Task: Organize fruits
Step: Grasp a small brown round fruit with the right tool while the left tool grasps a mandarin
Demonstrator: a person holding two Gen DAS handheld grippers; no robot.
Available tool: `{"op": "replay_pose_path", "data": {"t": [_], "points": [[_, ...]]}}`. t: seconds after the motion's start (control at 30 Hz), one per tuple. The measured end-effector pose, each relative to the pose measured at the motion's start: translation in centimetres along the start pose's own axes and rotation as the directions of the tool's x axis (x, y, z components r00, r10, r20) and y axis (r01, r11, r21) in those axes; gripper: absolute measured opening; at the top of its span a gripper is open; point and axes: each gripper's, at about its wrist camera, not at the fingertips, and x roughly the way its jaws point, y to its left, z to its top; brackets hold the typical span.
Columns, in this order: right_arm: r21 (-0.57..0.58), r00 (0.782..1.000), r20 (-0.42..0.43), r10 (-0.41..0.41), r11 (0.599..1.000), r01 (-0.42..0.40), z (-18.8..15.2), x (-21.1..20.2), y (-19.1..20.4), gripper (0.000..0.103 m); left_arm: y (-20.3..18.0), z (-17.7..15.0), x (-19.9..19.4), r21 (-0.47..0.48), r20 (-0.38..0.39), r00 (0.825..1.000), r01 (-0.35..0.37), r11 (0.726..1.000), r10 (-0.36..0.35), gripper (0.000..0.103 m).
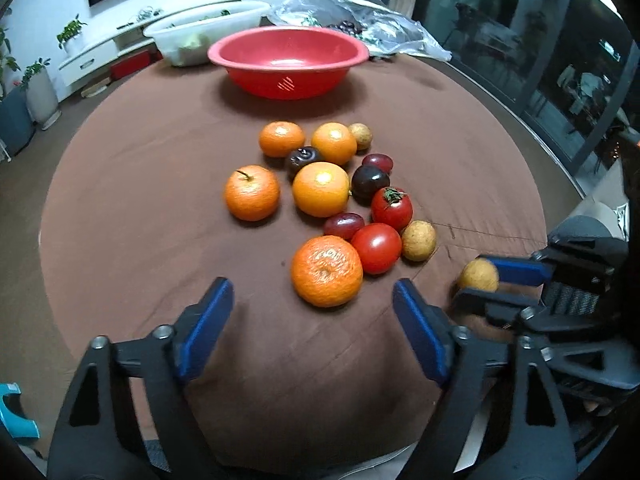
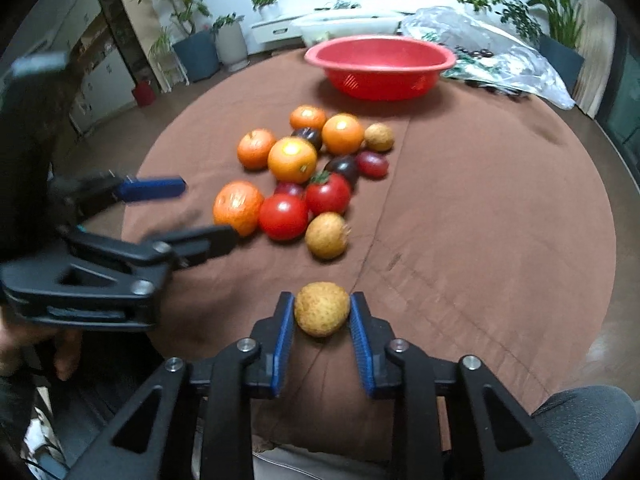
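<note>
The right hand-held gripper (image 2: 322, 312) is clasping a small tan, speckled round fruit (image 2: 322, 309) — its blue pads (image 2: 283, 336) are pressing on both sides of it, low over the brown tabletop (image 2: 480, 240). This fruit is sitting on the near side of the fruit cluster, well apart from the red bowl (image 2: 380, 66), which is standing at the far side of the tabletop.

The left hand-held gripper (image 1: 313, 300) is standing released, jaws spread with nothing between the pads. It is hovering just on the near side of a large rough-skinned orange (image 1: 327, 276), the cluster member farthest from the red bowl; whether its tip is touching that orange I cannot tell.

Moving from that orange toward the red bowl, two red tomatoes (image 1: 377, 248) are lying beside it, one of them with a green stem. A second tan fruit (image 1: 418, 240) is touching the nearer tomato, and a reddish grape (image 1: 344, 226) is tucked between the orange and the tomatoes. Farther toward the bowl are lying a smooth orange (image 1: 321, 189), a stemmed orange (image 1: 251, 193), a dark plum (image 1: 370, 183) and another reddish grape (image 1: 378, 162). Closest to the red bowl — though still apart from it — two more oranges (image 1: 334, 143) are sitting with a dark fruit (image 1: 303, 160) just beside them and a third tan fruit (image 1: 361, 135) alongside.

Behind the red bowl, a white tub (image 1: 208, 26) and a crumpled clear plastic bag (image 1: 360, 20) are resting on the tabletop.
</note>
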Motion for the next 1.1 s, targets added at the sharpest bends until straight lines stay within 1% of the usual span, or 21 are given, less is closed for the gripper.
{"op": "replay_pose_path", "data": {"t": [0.03, 0.07, 0.13, 0.2, 0.23, 0.27, 0.33, 0.6, 0.73, 0.83, 0.9, 0.97, 1.03, 1.1], "points": [[0.006, 1.0, 0.007, 0.001, 1.0, -0.002, 0.1, -0.2, -0.2, 0.031, 0.1, 0.2, 0.5, -0.002, -0.011, 1.0, 0.009, 1.0, -0.009, 0.066], [0.011, 1.0, 0.016, 0.002, 1.0, -0.002, 0.3, -0.5, -0.5, 0.031, 0.1, 0.4, 1.1, -0.005, -0.023, 1.0, 0.018, 1.0, -0.019, 0.061], [0.017, 1.0, 0.023, 0.003, 1.0, -0.004, 0.5, -0.9, -1.0, 0.031, 0.1, 0.5, 1.9, -0.002, -0.038, 0.999, 0.029, 1.0, -0.029, 0.057], [0.022, 1.0, 0.027, 0.007, 1.0, -0.008, 0.5, -1.0, -1.1, 0.031, 0.1, 0.8, 2.5, 0.002, -0.045, 0.998, 0.042, 0.999, -0.042, 0.056], [0.025, 1.0, 0.027, 0.009, 1.0, -0.01, 0.5, -1.1, -1.2, 0.031, 0.2, 0.8, 2.6, 0.004, -0.044, 0.998, 0.049, 0.999, -0.049, 0.052], [0.028, 1.0, 0.027, 0.011, 1.0, -0.012, 0.5, -1.0, -1.4, 0.031, 0.2, 0.9, 2.7, 0.005, -0.043, 0.997, 0.059, 0.998, -0.059, 0.046], [0.033, 1.0, 0.026, 0.018, 0.999, -0.019, 0.5, -0.9, -1.6, 0.031, 0.2, 1.0, 2.8, 0.005, -0.044, 0.996, 0.081, 0.997, -0.081, 0.039], [0.045, 0.999, 0.031, 0.038, 0.998, -0.039, 0.4, -1.2, -1.6, 0.031, 0.6, 0.9, 2.8, -0.008, -0.03, 0.994, 0.109, 0.994, -0.109, 0.038], [0.049, 0.998, 0.032, 0.045, 0.998, -0.047, 0.9, -1.2, -2.0, 0.031, 1.9, -0.2, 1.3, -0.042, -0.008, 0.993, 0.114, 0.993, -0.115, 0.038], [0.045, 0.998, 0.042, 0.04, 0.998, -0.042, 1.7, -1.3, -2.5, 0.031, 2.9, -0.1, 0.0, -0.072, 0.02, 0.993, 0.12, 0.99, -0.119, 0.038], [0.049, 0.997, 0.056, 0.048, 0.998, -0.051, 3.2, -1.6, -3.3, 0.031, 3.3, 0.6, -0.9, -0.079, 0.046, 0.991, 0.132, 0.988, -0.129, 0.038], [0.046, 0.995, 0.089, 0.051, 0.997, -0.056, 5.4, -2.3, -4.2, 0.031, 3.9, 2.1, -2.1, -0.077, 0.086, 0.988, 0.136, 0.988, -0.13, 0.038], [0.034, 0.991, 0.125, 0.053, 0.998, -0.058, 7.8, -2.8, -4.9, 0.031, 4.5, 4.6, -3.0, -0.071, 0.126, 0.984, 0.137, 0.988, -0.128, 0.038], [0.013, 0.985, 0.166, 0.039, 0.999, -0.042, 11.3, -2.9, -5.6, 0.031, 4.9, 8.0, -3.9, -0.052, 0.174, 0.978, 0.13, 0.99, -0.119, 0.038]]}}
